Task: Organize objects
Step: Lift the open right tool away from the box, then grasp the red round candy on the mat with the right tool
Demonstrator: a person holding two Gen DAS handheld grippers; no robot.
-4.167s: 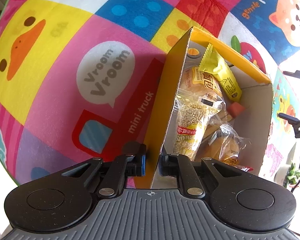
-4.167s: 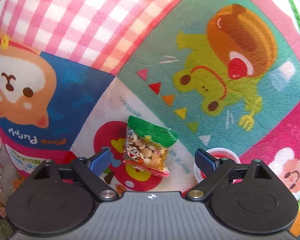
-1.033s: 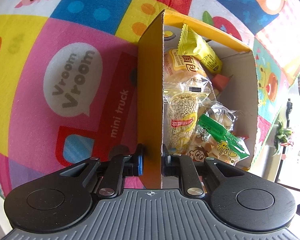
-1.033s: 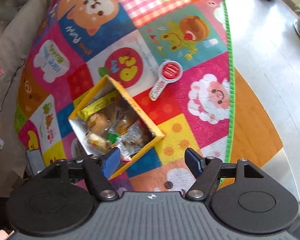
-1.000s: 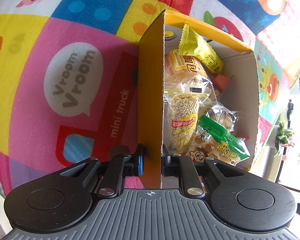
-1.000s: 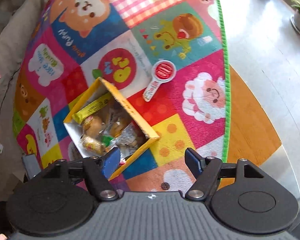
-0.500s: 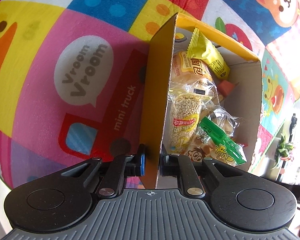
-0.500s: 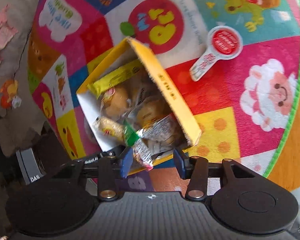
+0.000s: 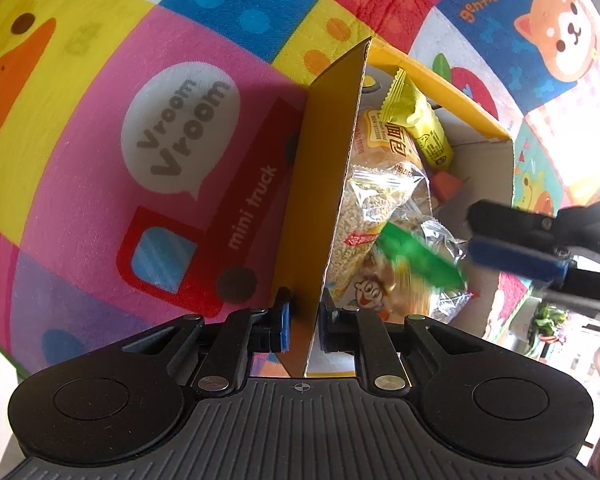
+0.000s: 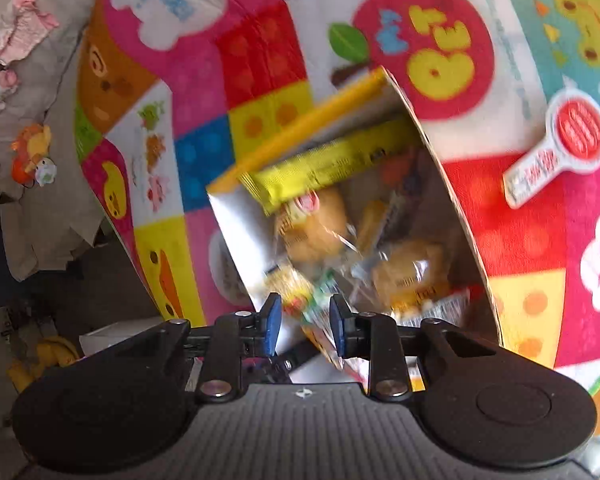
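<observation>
A green snack packet (image 9: 416, 258) lies atop the other wrapped snacks inside the yellow cardboard box (image 9: 320, 200) on the play mat (image 9: 100, 120). The right tongs (image 10: 303, 322) are closed on its end; the left tongs (image 9: 303, 326) pinch the box's near wall.

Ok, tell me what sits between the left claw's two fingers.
The yellow box: its side wall stands on edge between the left claw's blue-padded fingers, which pinch it near its lower corner. The left wrist view shows this plainly.
</observation>
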